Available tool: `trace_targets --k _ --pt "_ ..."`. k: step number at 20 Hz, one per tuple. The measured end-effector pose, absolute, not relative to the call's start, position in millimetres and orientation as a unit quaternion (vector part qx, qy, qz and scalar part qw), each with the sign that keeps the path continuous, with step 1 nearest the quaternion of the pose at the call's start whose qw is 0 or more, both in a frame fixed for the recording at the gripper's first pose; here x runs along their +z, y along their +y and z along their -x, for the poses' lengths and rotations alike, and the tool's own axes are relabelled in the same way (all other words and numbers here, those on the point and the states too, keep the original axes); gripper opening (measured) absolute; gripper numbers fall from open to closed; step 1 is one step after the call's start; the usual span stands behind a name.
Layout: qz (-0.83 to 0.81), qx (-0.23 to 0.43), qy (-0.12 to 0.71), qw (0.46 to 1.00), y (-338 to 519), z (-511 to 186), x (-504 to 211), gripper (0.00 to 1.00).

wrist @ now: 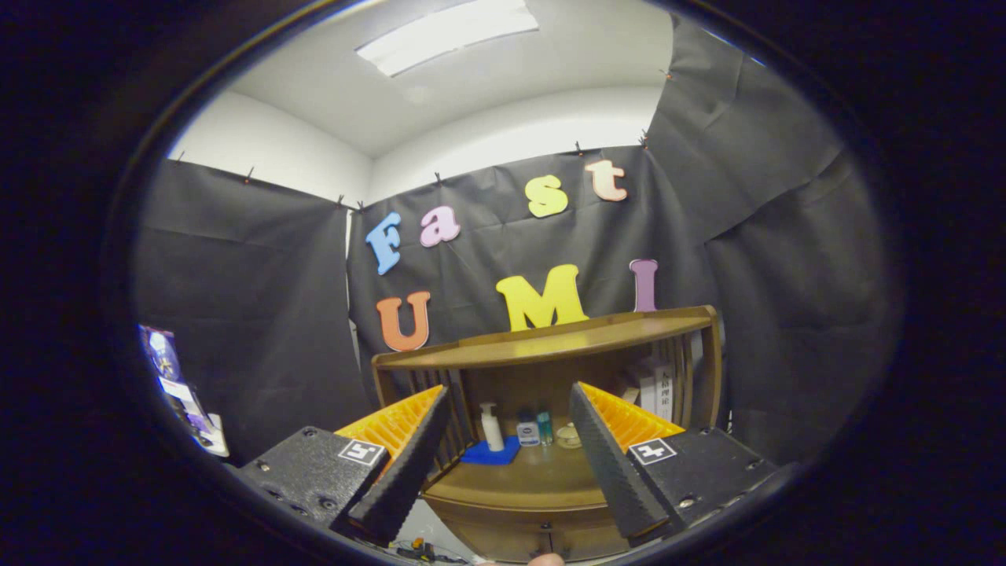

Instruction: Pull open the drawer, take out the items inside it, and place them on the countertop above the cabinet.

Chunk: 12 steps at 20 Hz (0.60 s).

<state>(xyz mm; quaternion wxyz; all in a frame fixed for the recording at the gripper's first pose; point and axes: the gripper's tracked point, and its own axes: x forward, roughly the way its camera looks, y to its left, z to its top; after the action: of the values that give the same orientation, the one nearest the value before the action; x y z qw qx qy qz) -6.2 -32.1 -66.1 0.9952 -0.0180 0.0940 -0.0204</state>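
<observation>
Black cloth drapes the booth's walls below a white wall. A ceiling light panel glows overhead, seemingly rectangular.

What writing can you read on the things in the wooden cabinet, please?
None is legible.
White box on the cabinet shelf: dark print, too blurred to read.
Pump bottle and small bottle: labels too small.
Hand-held gripper, open before the cabinet: square markers, no words.
</observation>
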Motion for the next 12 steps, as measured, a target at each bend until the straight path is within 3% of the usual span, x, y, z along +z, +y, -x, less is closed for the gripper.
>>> trace_targets --k 12 --pt "0.053 -0.033 0.184 0.981 -42.5 -11.6 -236.9 0.98"
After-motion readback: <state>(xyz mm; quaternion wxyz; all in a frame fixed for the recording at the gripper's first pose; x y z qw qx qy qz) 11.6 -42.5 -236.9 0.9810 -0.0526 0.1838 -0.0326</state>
